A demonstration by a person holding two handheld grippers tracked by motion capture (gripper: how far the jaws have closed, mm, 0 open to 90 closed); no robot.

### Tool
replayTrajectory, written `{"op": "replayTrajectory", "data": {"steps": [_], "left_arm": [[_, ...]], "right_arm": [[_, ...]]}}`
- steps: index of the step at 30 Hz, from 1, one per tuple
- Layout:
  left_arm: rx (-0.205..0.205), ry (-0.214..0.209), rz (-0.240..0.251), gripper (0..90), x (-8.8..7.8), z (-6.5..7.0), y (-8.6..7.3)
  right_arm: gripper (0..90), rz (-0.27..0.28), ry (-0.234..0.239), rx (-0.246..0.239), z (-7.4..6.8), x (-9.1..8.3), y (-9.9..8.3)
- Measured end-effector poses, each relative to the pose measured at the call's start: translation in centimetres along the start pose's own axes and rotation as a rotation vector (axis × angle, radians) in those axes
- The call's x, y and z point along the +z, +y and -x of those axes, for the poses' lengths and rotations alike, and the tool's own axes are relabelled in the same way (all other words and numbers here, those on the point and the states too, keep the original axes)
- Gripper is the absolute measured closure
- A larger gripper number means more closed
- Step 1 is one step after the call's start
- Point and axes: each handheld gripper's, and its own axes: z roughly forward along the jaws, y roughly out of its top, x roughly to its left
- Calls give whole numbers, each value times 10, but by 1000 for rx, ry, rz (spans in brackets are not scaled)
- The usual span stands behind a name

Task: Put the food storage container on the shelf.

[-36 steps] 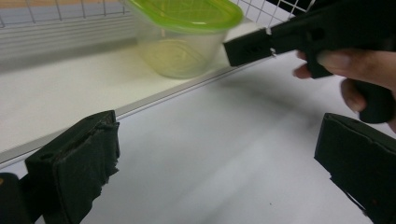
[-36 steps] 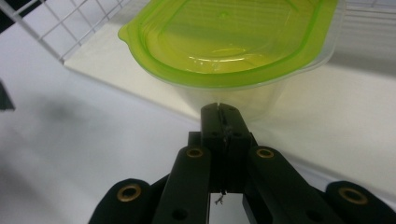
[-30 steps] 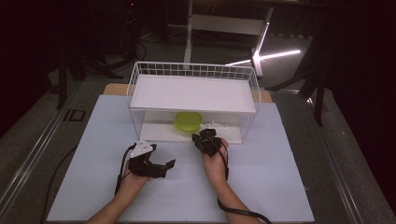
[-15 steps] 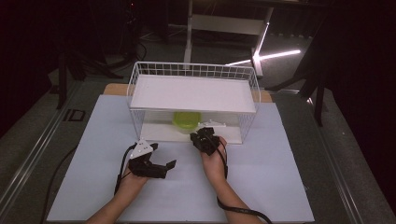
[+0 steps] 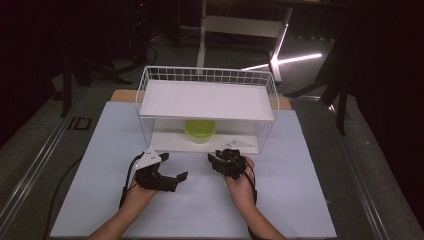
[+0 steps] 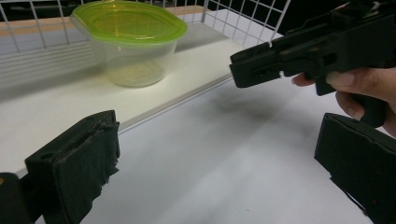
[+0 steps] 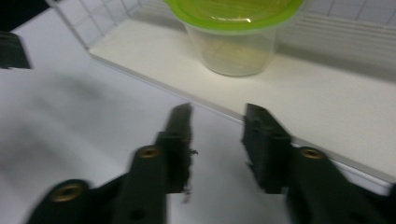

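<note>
Change: the right gripper [image 5: 220,159] has drawn back from the rack's mouth toward lower centre; its jaws have just been opening, nothing between them.
Left gripper [image 5: 172,167]: lower left of centre, jaws spread wide, empty.
Container [image 5: 200,130]: green-lidded tub on the lower shelf of the wire rack [image 5: 150,107], centre frame, up-frame of both grippers; right gripper nearer.
Long axis: none; tub round, upright.
Hidden: tub's lower body, behind the upper shelf in the high view.
</note>
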Motion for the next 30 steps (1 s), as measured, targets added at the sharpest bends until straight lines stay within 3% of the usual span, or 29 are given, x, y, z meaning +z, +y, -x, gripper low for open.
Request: {"op": "replayTrajectory", "data": {"steps": [1,5,11,16,30], "left_arm": [[0,0,0,10,0,0,0],[4,-17,-12,10,-1,4,-1],[33,-41,-9,10,-8,12,-1],[60,-50,-8,10,-18,15,-4],[51,-74,-10,10,-42,15,-19]], "right_arm": [[571,0,0,0,0,0,0],[424,28,28,-8,-4,-11,-4],[212,41,105,-46,-9,-26,-10],[173,61,114,-58,-9,-36,-18],[168,49,128,-72,3,-68,-43]]}}
